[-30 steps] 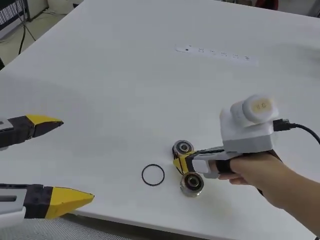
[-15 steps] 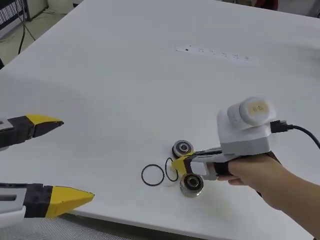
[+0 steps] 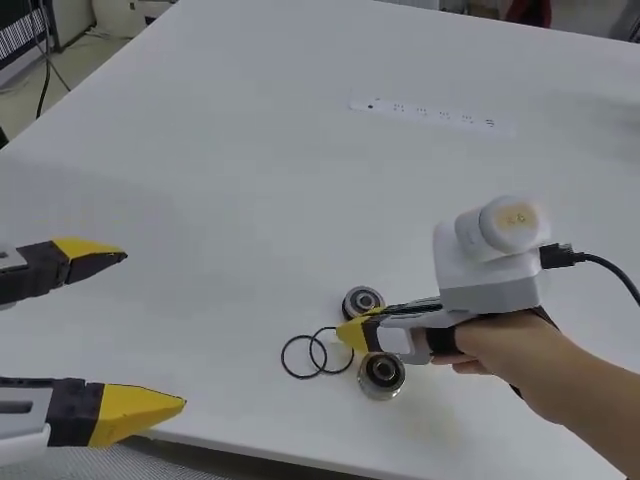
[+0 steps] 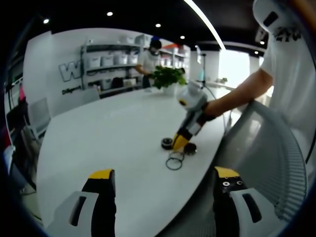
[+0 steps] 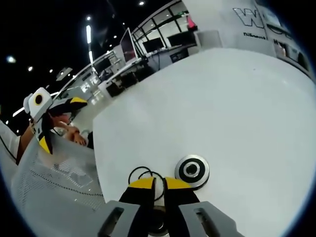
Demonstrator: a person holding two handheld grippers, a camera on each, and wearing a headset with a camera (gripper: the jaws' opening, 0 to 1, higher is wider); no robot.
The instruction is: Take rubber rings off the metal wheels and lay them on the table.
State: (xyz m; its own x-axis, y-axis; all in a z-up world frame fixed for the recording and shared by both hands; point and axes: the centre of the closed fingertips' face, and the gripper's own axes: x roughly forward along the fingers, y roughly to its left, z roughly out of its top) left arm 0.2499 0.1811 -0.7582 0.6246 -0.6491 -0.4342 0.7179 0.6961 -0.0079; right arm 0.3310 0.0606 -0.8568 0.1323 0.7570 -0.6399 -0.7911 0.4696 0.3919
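At the left edge of the head view, the left hand-held gripper [image 3: 155, 330] is held spread wide, well apart from the work, with nothing between its jaws. Nearer the middle of the white surface [image 3: 300, 180], one black rubber ring [image 3: 285, 357] is laid flat, and a second ring [image 3: 333, 371] is lapped over its right side. The right hand-held gripper [image 3: 347, 335] is pressed almost together, tips at the right edge of the second ring; whether that ring is pinched cannot be told. Two metal wheels are noted just right of the tips, the far wheel [image 3: 362, 302] and the near wheel [image 3: 381, 373], one on either side of the jaws. Whether any rubber is left on them cannot be made out.

Handling, as judged: rings thin, light, soft and stretchy, easily flicked if nudged. They are best taken by a pinch across the cord at one point of the rim. Wheels are judged heavy, stiff and smooth, apt to be slid when pulled on, so the left hand-held gripper could be used to steady them.
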